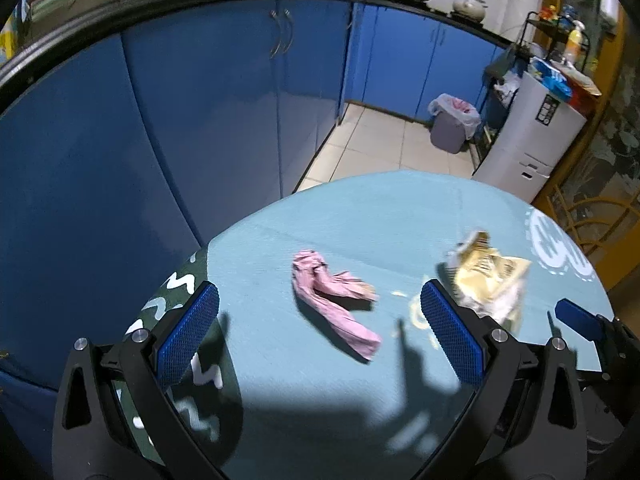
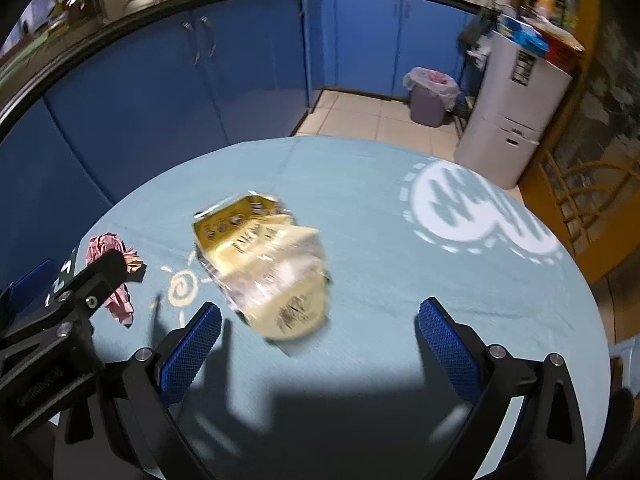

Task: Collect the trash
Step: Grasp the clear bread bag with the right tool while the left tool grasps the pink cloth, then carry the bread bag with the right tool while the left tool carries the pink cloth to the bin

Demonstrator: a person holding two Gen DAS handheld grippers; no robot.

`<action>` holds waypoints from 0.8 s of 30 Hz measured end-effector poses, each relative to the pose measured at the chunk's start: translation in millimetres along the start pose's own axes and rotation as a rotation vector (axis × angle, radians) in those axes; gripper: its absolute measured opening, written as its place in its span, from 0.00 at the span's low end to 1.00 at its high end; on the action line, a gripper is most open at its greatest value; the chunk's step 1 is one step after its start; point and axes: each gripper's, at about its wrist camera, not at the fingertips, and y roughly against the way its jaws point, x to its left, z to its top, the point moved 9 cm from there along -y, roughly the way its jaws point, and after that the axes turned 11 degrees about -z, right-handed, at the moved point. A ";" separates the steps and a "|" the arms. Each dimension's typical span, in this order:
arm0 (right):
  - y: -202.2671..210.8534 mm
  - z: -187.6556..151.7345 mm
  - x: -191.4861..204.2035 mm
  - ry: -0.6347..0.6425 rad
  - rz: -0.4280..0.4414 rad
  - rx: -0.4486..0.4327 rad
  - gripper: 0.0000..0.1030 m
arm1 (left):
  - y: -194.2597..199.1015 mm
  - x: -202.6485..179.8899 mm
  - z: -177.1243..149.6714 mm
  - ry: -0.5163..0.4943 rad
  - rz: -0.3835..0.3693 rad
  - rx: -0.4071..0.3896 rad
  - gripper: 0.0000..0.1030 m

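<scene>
A crumpled pink wrapper (image 1: 334,300) lies on the round table's light blue cloth (image 1: 360,216), ahead of my left gripper (image 1: 320,312), which is open and holds nothing. A crumpled yellow and clear snack bag (image 2: 264,264) lies ahead of my right gripper (image 2: 320,328), slightly left of its centre. That gripper is open too, with nothing between its blue pads. The snack bag (image 1: 488,276) shows in the left wrist view past the right finger. The pink wrapper (image 2: 114,272) shows at the left of the right wrist view, partly behind the left gripper's black finger (image 2: 102,276).
A lined grey trash bin (image 1: 454,122) stands on the tiled floor beyond the table, beside a white appliance (image 1: 528,140). Blue cabinets (image 1: 200,100) run along the left and the back. A wooden chair (image 2: 580,196) stands at the right of the table.
</scene>
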 end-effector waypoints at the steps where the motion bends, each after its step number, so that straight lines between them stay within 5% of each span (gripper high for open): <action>1: -2.0 1.4 4.2 0.016 -0.002 -0.003 0.94 | -3.5 3.0 -0.3 0.006 0.000 0.006 0.96; 3: -3.5 4.7 12.4 0.047 -0.007 -0.020 0.93 | -9.2 8.8 -1.1 0.024 -0.008 0.016 0.95; 5: -0.8 7.7 18.2 0.067 -0.012 -0.055 0.85 | -13.1 12.3 -2.1 0.034 -0.021 0.025 0.84; 6: 0.0 8.0 21.0 0.071 0.001 -0.061 0.55 | -15.4 12.9 -2.3 0.039 -0.025 0.032 0.70; 8: 1.4 6.7 24.8 0.063 0.037 -0.055 0.36 | -14.5 11.0 -0.7 0.016 -0.016 0.021 0.36; 9: 3.5 6.9 23.6 0.061 0.036 -0.059 0.27 | -13.7 7.5 -0.7 0.005 -0.026 0.023 0.35; 24: 49.8 -21.7 -54.3 -0.081 -0.017 -0.103 0.24 | 16.9 -82.5 -10.3 -0.123 -0.124 -0.020 0.26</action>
